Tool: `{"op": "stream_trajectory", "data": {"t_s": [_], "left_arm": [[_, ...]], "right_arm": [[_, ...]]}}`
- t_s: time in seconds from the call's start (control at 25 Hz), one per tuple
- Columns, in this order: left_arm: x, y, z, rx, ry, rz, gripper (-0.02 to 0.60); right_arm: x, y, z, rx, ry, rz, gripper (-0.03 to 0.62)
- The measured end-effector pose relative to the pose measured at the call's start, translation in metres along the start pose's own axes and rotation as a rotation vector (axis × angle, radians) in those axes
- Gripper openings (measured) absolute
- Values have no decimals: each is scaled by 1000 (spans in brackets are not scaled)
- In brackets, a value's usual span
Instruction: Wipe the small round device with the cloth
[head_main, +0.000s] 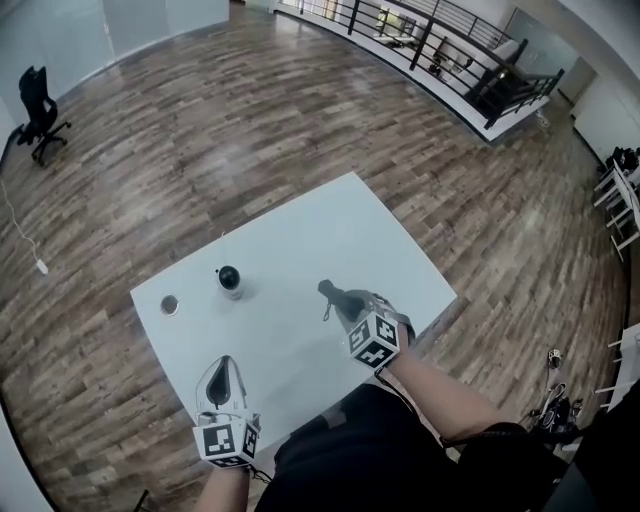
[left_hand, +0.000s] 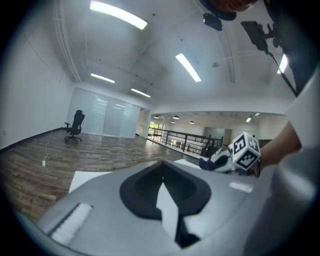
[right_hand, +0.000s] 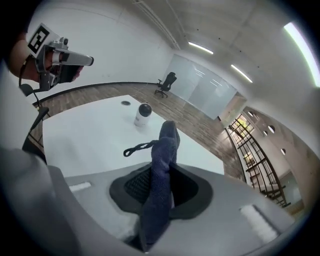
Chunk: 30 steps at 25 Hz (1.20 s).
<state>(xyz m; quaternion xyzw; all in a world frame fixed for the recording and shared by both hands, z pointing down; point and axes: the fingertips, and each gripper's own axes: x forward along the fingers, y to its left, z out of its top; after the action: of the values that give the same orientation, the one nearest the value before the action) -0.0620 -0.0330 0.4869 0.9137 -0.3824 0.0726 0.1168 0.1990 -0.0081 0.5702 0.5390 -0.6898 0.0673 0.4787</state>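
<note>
Left gripper (head_main: 222, 368) sits nearest us, roughly level, jaws together and empty. Right gripper (head_main: 338, 298) pitches down, clamped on a dark blue fabric cloth (right_hand: 167, 137). We count one cloth and one small round white-and-black device (right_hand: 143, 114), which stands well ahead of those jaws.

tbl (head_main: 330, 240) 1 | dev (head_main: 229, 279) 1 | cloth (right_hand: 161, 155) 1 | disc (head_main: 169, 305) 1 | chair (head_main: 40, 110) 1 | hand-held grippers 2 (L (head_main: 224, 362), R (head_main: 340, 298))

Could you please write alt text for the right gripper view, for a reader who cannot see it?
The right gripper is shut on a dark blue cloth above a white table. Beyond stands the small round device, and the left gripper shows at upper left.
</note>
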Motion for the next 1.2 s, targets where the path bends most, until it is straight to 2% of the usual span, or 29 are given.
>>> {"op": "stream_trajectory", "data": {"t_s": [0.12, 0.24, 0.48, 0.64, 0.92, 1.08, 1.2], "left_arm": [[-6, -10, 5, -17, -6, 9, 6], [-11, -13, 12, 2, -27, 40, 7], [-4, -25, 23, 45, -67, 87, 6], [-3, -29, 18, 63, -55, 131, 8], [0, -55, 29, 93, -36, 197, 8], [-9, -57, 27, 76, -12, 265, 6], [-14, -58, 20, 64, 2, 289, 6]], "right_arm": [[1, -1, -34, 80, 41, 22, 80], [12, 5, -50, 149, 57, 61, 80], [42, 14, -85, 142, 115, 157, 80], [64, 24, -114, 149, 161, 188, 81], [81, 12, -141, 32, 220, 237, 84], [84, 15, -146, -33, 236, 275, 86], [85, 19, -145, -41, 241, 303, 88]]}}
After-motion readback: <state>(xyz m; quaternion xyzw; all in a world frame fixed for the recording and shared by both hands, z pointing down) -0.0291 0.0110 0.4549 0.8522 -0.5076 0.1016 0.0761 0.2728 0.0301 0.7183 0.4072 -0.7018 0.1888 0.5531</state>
